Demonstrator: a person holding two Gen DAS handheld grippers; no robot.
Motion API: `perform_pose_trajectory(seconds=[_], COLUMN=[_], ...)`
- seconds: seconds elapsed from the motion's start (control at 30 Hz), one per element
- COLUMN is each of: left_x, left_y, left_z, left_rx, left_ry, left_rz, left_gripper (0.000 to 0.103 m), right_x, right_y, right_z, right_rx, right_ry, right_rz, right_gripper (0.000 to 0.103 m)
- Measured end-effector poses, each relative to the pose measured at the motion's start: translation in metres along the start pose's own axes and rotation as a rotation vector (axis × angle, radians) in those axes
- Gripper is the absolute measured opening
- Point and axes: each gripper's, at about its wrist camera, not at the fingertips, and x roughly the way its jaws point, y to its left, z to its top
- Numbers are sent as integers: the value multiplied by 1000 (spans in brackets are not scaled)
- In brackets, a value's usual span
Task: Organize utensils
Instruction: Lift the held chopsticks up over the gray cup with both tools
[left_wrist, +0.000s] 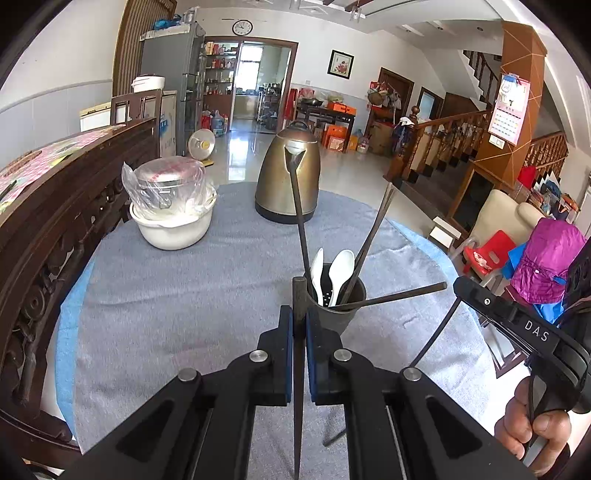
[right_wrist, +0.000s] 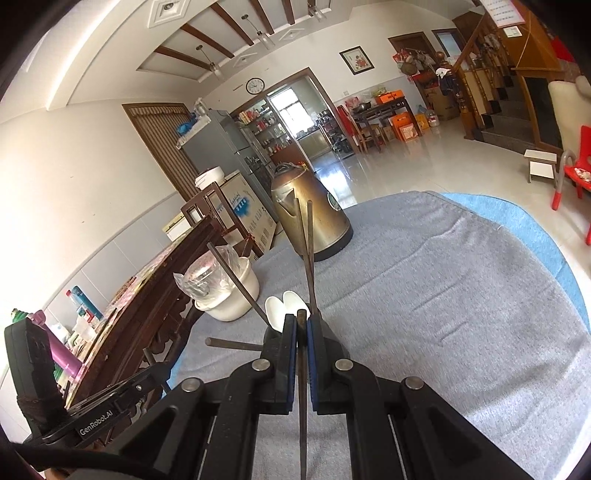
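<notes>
While both claws hover above the grey-clothed worktop (left_wrist: 166, 295), each is clamped on a single dark chopstick. Left claw (left_wrist: 299, 317): blue pads pressed together on a chopstick (left_wrist: 298, 387) that runs lengthwise between them, blunt end poking up past the fingertips, tapered end toward the camera. Right claw (right_wrist: 302, 332): same grip, pads together on its own chopstick (right_wrist: 303, 406), blunt end just above the tips. Dark utensil cup (left_wrist: 341, 314) stands on the worktop directly beyond the left claw, touching or nearly touching its right finger, cannot tell which. Cup holds two white spoons (left_wrist: 341, 266) bowl-up and several more chopsticks (left_wrist: 369, 240) fanning out, one leaning steeply left, one right, one tipped almost level over the rim toward the right. From the right wrist view the cup is mostly hidden behind the claw, spoons (right_wrist: 284, 306) and chopsticks sticking up above it. Brass-coloured kettle (left_wrist: 288, 181) sits further back on the worktop, white pot with a plastic-wrapped steel bowl (left_wrist: 171, 206) to its left, well apart from the cup. Person's hand (left_wrist: 532, 424) grips the right tool handle at the lower right of the left view.
</notes>
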Motion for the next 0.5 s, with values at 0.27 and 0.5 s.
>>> perform_pose_trajectory(seconds=[0.27, 0.5], left_x=[-7, -10], left_y=[-4, -6], left_z=[5, 8], left_rx=[9, 14], left_ry=[-23, -32], left_rz=[6, 12], left_gripper=[7, 7], right_x=[-4, -9], right_y=[1, 2], right_z=[4, 8], right_rx=[4, 14], right_ry=[-18, -35], right_rz=[9, 15], right_gripper=[6, 6])
